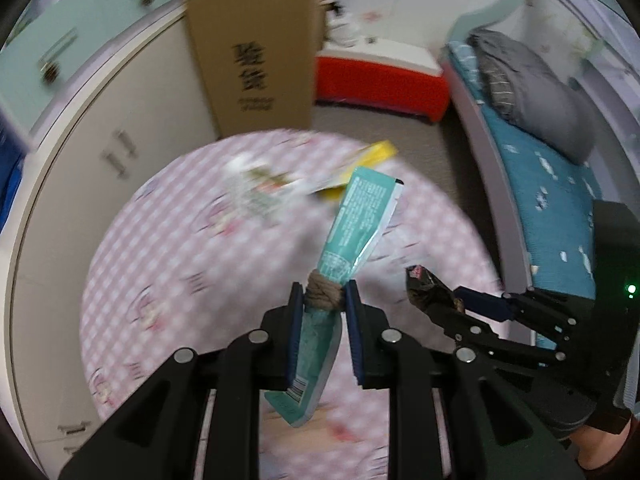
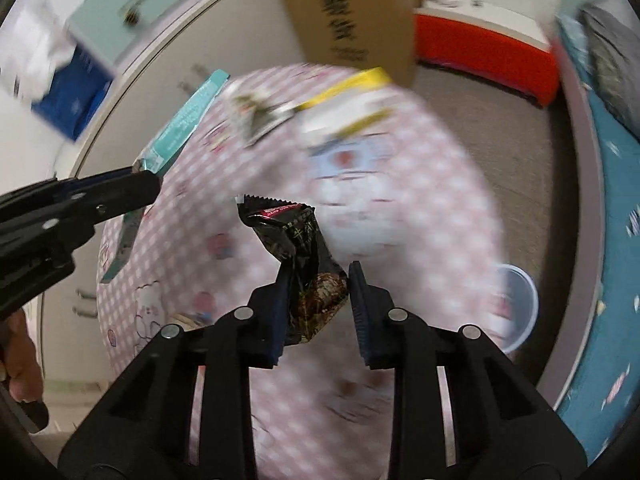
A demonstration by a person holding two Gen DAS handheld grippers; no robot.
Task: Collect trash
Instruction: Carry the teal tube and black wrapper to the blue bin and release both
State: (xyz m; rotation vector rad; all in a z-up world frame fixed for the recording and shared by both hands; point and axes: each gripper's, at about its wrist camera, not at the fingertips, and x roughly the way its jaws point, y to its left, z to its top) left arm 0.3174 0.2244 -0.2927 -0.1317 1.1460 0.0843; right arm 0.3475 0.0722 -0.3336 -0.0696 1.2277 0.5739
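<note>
Teal foil, wrinkled and printed with small text too fine to read, made up the long wrapper (image 1: 352, 232) held in the left gripper (image 1: 323, 300), whose pads were closed in on a knot of brown twine (image 1: 324, 292) wound around the wrapper's middle; the lower end, bearing a barcode, hung down between the fingers above the surface (image 1: 168, 264). The right gripper (image 2: 318, 292) held a black snack packet (image 2: 298, 248) with its jaws narrowed about the crumpled lower part; the left pad pressed the packet, while contact on the right pad could not be made out. A red label strip near the packet's top carried lettering too small to read, and pale characters ran down its front. Motion blur smeared nearly everything beyond: the pink checked cloth on the round surface, a yellow-and-white wrapper (image 2: 352, 96) and a dark-printed white one (image 2: 256, 114) lying at its far side, and a clear plastic cup (image 2: 516, 312) at its right edge. A cardboard box (image 1: 256, 52) stood on the floor behind, printed with two large dark characters and smaller illegible lines beneath. Part of a bed (image 1: 548, 184) with a blue patterned sheet was cut off at the right.
</note>
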